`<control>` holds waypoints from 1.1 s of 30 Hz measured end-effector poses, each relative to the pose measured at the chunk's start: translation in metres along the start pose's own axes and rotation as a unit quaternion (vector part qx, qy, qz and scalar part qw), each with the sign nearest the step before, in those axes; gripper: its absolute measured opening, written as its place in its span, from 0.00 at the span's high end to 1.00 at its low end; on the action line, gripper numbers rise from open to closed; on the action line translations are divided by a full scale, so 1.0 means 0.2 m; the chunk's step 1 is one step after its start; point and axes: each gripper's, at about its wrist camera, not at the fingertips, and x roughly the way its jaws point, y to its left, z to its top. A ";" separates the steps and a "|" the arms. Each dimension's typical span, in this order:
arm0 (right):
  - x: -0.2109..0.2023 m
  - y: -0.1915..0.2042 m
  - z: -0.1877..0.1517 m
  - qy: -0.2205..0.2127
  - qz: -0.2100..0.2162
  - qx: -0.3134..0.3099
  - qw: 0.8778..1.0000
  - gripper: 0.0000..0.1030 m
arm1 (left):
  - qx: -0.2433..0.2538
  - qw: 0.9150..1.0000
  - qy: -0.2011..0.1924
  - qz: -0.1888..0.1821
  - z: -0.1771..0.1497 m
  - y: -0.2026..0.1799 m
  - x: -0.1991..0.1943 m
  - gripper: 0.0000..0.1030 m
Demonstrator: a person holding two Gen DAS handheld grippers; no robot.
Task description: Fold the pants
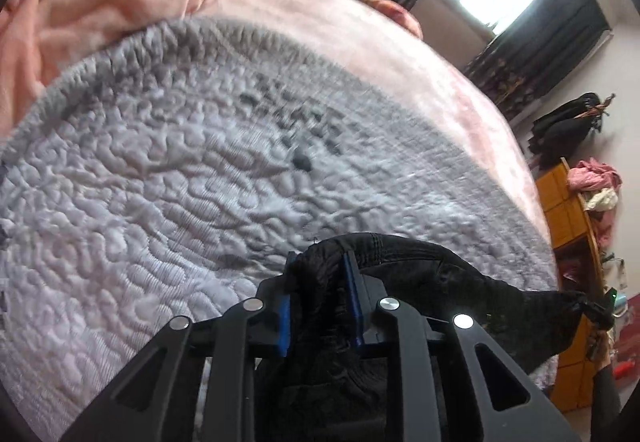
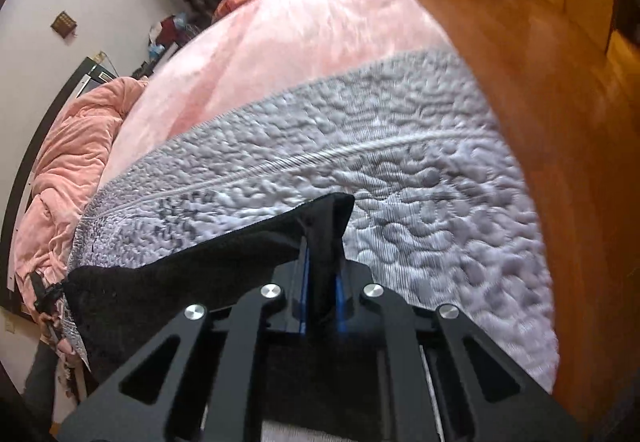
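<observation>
- The black pants sit at the lower middle of both wrist views, stretched between my two grippers just above the grey quilted cover of the bed.
- My left gripper has its blue-padded fingers pinching a bunched fold of the dark cloth; a thick wad fills the gap between them.
- My right gripper has its fingers pressed together on a thinner edge of the pants, which peaks up over the tips like a small tent.
- From each grip the fabric runs sideways to the frame edge, lower right in the left view, lower left in the right view, ending near a small knotted cord.
- I judge the cloth soft, light and limp: it will sag between grips and bunch easily, so holding the two corners of one edge and keeping it taut seems wisest.
- Beyond the grey cover lies a pink blanket, then the wooden floor at upper right.
</observation>
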 end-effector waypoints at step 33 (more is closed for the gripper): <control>-0.99 0.10 -1.40 -0.149 -0.088 0.030 0.984 0.90 | -0.047 0.996 -0.038 -0.060 -0.76 0.15 -0.82 0.78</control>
